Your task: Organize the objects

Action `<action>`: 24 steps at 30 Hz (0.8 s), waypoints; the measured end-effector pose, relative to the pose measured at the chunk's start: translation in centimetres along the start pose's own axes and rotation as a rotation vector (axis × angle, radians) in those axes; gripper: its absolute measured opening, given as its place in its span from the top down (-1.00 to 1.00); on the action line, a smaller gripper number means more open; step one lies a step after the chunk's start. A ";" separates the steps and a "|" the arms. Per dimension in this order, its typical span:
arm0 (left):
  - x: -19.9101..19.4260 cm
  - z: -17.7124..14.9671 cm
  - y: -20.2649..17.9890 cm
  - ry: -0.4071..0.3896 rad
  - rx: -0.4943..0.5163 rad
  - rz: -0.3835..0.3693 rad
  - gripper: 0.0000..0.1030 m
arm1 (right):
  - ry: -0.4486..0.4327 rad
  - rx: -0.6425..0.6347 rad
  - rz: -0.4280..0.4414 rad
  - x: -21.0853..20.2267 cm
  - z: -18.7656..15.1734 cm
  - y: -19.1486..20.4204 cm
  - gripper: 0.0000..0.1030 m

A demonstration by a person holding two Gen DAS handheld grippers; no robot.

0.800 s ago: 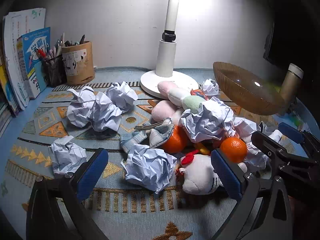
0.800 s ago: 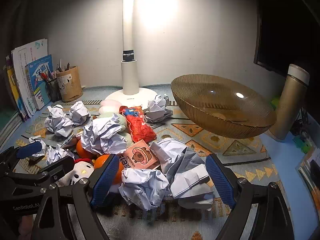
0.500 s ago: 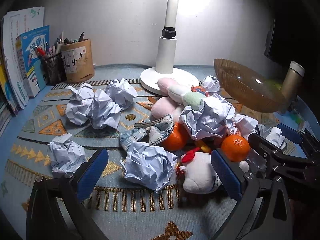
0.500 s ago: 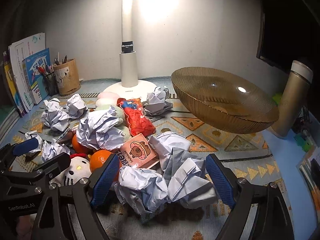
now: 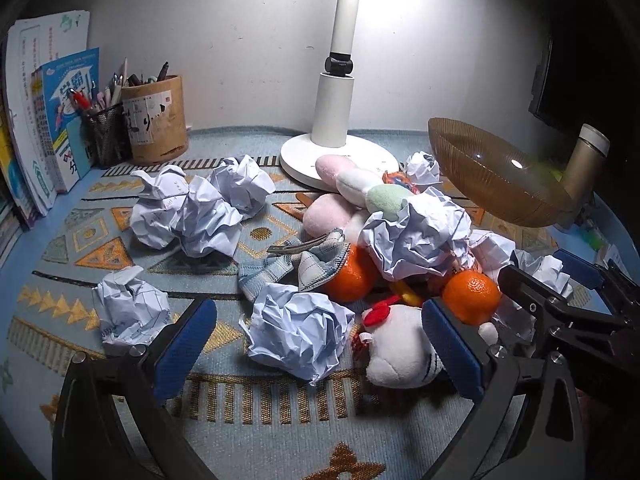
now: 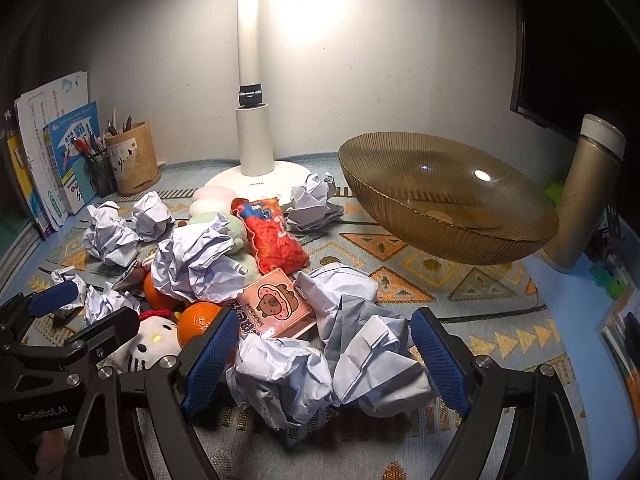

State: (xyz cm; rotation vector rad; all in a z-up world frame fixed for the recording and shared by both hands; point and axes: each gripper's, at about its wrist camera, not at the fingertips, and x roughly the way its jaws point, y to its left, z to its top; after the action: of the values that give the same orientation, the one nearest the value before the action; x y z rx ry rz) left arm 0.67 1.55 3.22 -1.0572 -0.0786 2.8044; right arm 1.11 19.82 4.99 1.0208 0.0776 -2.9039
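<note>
A pile lies on the patterned mat (image 5: 100, 248): several crumpled paper balls, two oranges (image 5: 472, 296), a white cat plush (image 5: 400, 352), pastel plush toys (image 5: 360, 188), a red snack bag (image 6: 272, 236) and a pink card pack (image 6: 276, 304). My left gripper (image 5: 316, 348) is open, with a paper ball (image 5: 300, 332) and the cat plush between its fingers. My right gripper (image 6: 324, 360) is open around two paper balls (image 6: 280, 376) at the mat's front. An amber glass bowl (image 6: 448, 204) stands tilted at the right.
A white desk lamp (image 5: 340, 92) stands at the back. A wooden pen cup (image 5: 154, 120), a mesh pen holder (image 5: 106, 132) and books (image 5: 48, 112) stand at the back left. A gold thermos (image 6: 588, 192) stands behind the bowl. A dark monitor is at the far right.
Both grippers have eased slightly forward and lower toward the pile. The jaws stay open and nothing has been picked up.
</note>
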 end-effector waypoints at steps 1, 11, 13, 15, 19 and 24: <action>0.0 0.0 0.0 -0.002 0.000 0.001 -0.99 | -0.002 0.000 0.001 0.0 0.0 0.0 -0.69; 0.0 0.2 -0.1 -0.011 0.003 0.000 -0.99 | -0.004 0.008 -0.001 -0.2 0.1 -0.1 -0.69; -0.1 0.1 0.0 -0.012 0.000 0.003 -0.99 | -0.003 0.010 -0.002 -0.1 0.1 -0.2 -0.69; 0.0 0.1 0.1 -0.010 -0.004 0.001 -0.99 | -0.001 0.013 0.000 -0.1 0.1 -0.2 -0.69; -0.1 0.0 0.0 -0.011 -0.001 0.003 -0.99 | -0.002 0.011 -0.002 -0.1 0.0 -0.2 -0.69; -0.1 0.0 -0.2 -0.011 0.004 0.007 -0.99 | 0.001 0.019 -0.001 -0.1 0.1 -0.3 -0.69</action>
State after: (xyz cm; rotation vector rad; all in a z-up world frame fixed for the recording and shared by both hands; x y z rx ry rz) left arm 0.74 1.69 3.31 -1.0439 -0.0707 2.8158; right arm 1.13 20.10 5.10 1.0248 0.0509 -2.9110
